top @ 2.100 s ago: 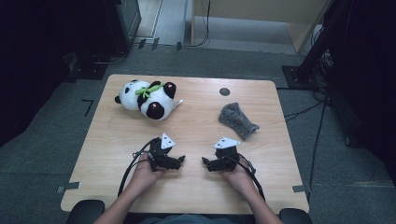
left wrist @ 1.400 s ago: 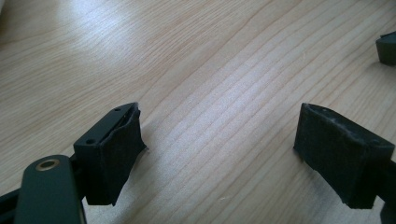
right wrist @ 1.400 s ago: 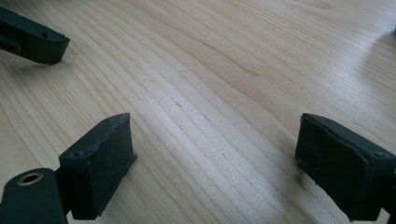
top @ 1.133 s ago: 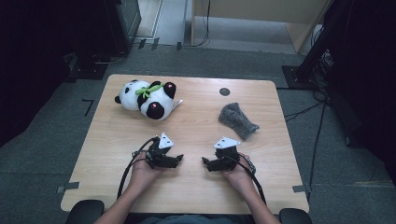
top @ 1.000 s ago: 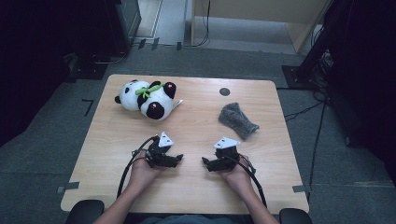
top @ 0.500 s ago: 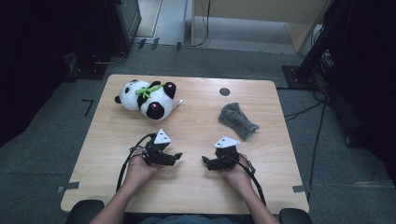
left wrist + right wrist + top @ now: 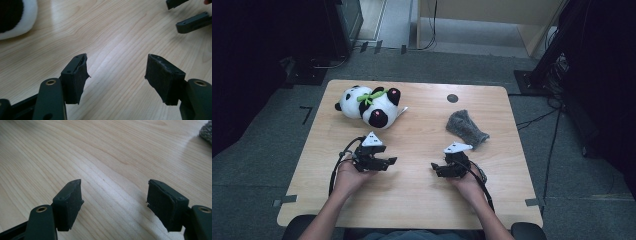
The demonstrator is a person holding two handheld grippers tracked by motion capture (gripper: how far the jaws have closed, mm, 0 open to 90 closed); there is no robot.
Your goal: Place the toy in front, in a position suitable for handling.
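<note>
Two grippers, left gripper [image 7: 391, 161] and right gripper [image 7: 434, 167], hover empty over the desk [image 7: 422, 190], jaws half-open and just closing, likely readying for the plush panda [image 7: 371, 104].

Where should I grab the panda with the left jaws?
Take the panda by the round black-tipped limb nearest the left gripper, coming in low from the table's near side. It lies on its side, and that limb sticks out, narrower than the body. Jaws are open, empty.

no readable text, labels, brand names, numbers or signs on anything in these views
</note>
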